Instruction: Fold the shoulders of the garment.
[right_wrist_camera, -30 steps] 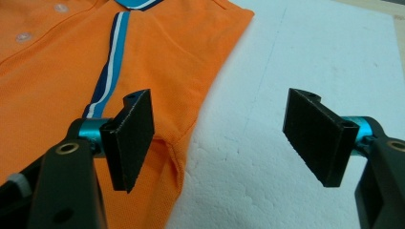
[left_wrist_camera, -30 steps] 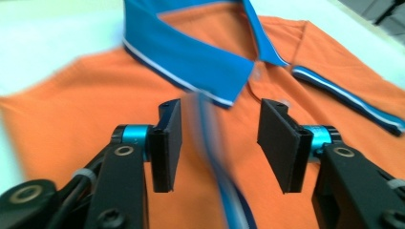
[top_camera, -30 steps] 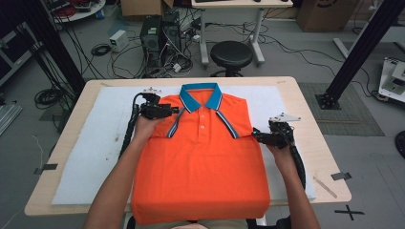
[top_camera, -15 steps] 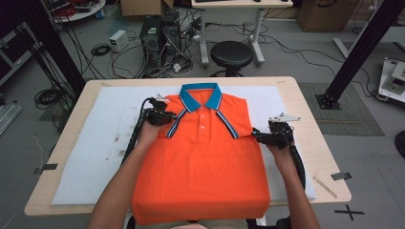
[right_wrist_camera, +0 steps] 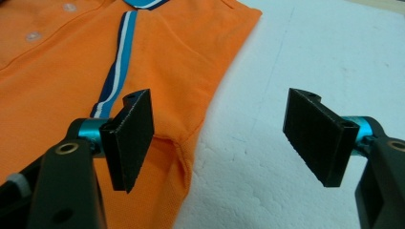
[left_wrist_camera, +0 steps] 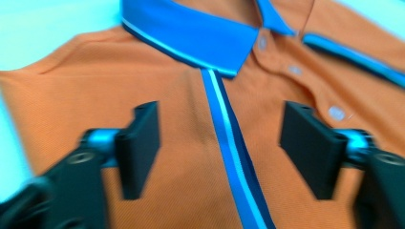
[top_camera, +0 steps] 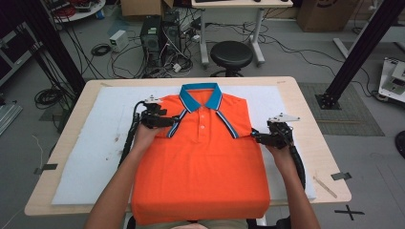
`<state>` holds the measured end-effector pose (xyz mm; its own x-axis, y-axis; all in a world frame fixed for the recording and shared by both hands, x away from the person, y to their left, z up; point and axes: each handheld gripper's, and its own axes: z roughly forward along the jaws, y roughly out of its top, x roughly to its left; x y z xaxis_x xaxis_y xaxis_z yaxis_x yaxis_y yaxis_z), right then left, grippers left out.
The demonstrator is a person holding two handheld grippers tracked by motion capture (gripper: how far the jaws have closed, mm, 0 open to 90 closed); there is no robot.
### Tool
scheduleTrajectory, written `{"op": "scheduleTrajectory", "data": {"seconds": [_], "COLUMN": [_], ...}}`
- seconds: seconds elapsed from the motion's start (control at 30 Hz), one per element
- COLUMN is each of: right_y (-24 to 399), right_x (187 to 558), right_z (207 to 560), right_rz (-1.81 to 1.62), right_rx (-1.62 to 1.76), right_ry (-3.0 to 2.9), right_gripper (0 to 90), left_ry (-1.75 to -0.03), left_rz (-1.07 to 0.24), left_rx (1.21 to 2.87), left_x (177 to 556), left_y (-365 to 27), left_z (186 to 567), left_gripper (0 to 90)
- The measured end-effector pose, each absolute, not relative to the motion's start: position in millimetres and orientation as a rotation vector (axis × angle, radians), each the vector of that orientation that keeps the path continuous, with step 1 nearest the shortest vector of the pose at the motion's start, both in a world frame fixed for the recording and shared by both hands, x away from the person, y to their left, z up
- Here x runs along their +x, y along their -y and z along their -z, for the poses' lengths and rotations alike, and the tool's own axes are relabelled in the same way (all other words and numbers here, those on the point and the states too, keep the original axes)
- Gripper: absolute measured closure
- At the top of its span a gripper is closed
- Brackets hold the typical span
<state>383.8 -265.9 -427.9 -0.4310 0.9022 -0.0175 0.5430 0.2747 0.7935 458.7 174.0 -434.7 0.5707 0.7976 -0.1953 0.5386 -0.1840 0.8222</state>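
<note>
An orange polo shirt with a blue collar lies flat, sleeves folded in, on a white foam sheet. My left gripper hovers over the shirt's left shoulder. Its jaws have just been opening and now stand wide apart. The blue shoulder stripe runs below the gap, and no fabric is pinched. My right gripper is open at the shirt's right edge. One jaw is over the orange fabric, the other over the foam.
The foam covers most of a wooden table. Strips of tape lie near its right and left edges. Beyond the far edge stand a black stool, a computer tower and loose cables on the floor.
My left gripper has shifted slightly toward the person and lower over the shirt's left shoulder. The right gripper has kept still.
</note>
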Motion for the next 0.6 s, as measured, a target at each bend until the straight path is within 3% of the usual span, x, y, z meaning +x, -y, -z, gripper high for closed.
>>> {"op": "scheduleTrajectory", "data": {"seconds": [0.27, 0.6], "right_y": [263.2, 266.7], "right_x": [384.3, 384.5], "right_z": [429.0, 427.1], "right_rz": [-1.061, -1.127], "right_rx": [1.264, 1.23], "right_ry": [-2.123, -2.107], "right_gripper": [20.4, 20.4], "left_ry": [-0.995, -0.874], "left_rz": [-0.459, -0.485], "left_rx": [1.759, 1.681], "left_x": [435.7, 410.6], "left_y": [-202.0, -235.3], "left_z": [433.2, 433.6], "left_gripper": [23.2, 23.7]}}
